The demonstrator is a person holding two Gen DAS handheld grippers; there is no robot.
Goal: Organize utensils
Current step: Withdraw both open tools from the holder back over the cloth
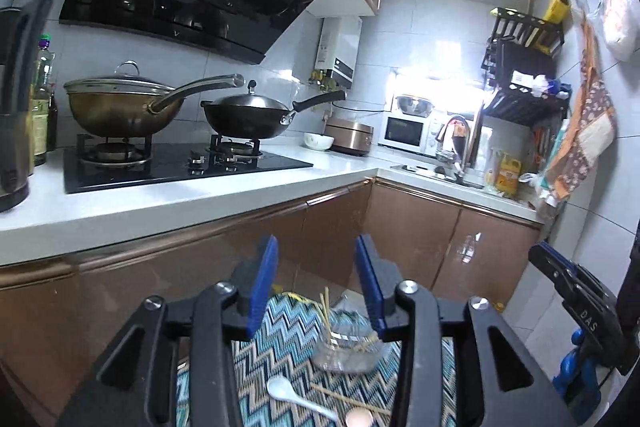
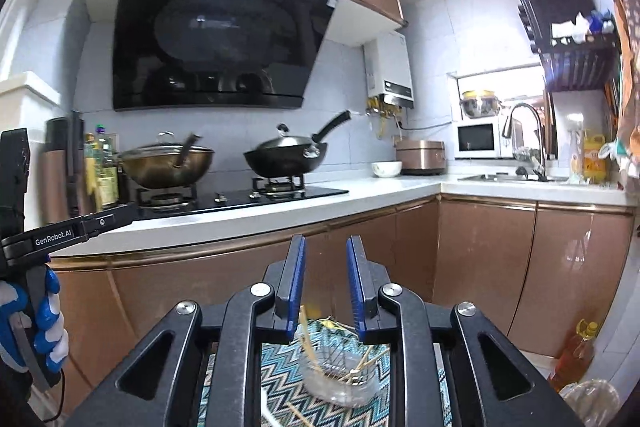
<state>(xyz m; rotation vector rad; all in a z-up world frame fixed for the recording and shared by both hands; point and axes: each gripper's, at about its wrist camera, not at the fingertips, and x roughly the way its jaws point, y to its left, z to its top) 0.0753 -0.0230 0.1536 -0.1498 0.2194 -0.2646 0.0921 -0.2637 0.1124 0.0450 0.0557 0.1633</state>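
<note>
Across the upper half of both views, a long white L-shaped countertop (image 1: 168, 199) runs over glossy copper-brown cabinet doors (image 2: 484, 251), with a slanted black glass range hood (image 2: 216, 43) above it at upper left of the frame. On the black glass gas hob (image 1: 176, 167) stand a brass-coloured lidded wok (image 1: 120, 107) and, to its right, a black lidded wok (image 1: 248, 117); further right are a white microwave (image 2: 478, 139) and a curved steel tap (image 2: 528, 135). At the bottom centre of each view lies a mat with a teal, black and cream zigzag pattern (image 1: 280, 331). On it sits a clear glass bowl (image 2: 336, 375) holding several thin wooden chopsticks (image 2: 306, 335) that lean out over its rim. Below the bowl in the left wrist view a white ceramic spoon (image 1: 286, 393) lies on the mat, with another wooden chopstick (image 1: 348, 401) lying flat just beside it. The left gripper (image 1: 316, 255) has its blue-padded fingers wide apart with nothing between them, above the mat. The right gripper (image 2: 326, 255) is likewise apart, more narrowly, grasping nothing, its fingers framing the bowl from above.
</note>
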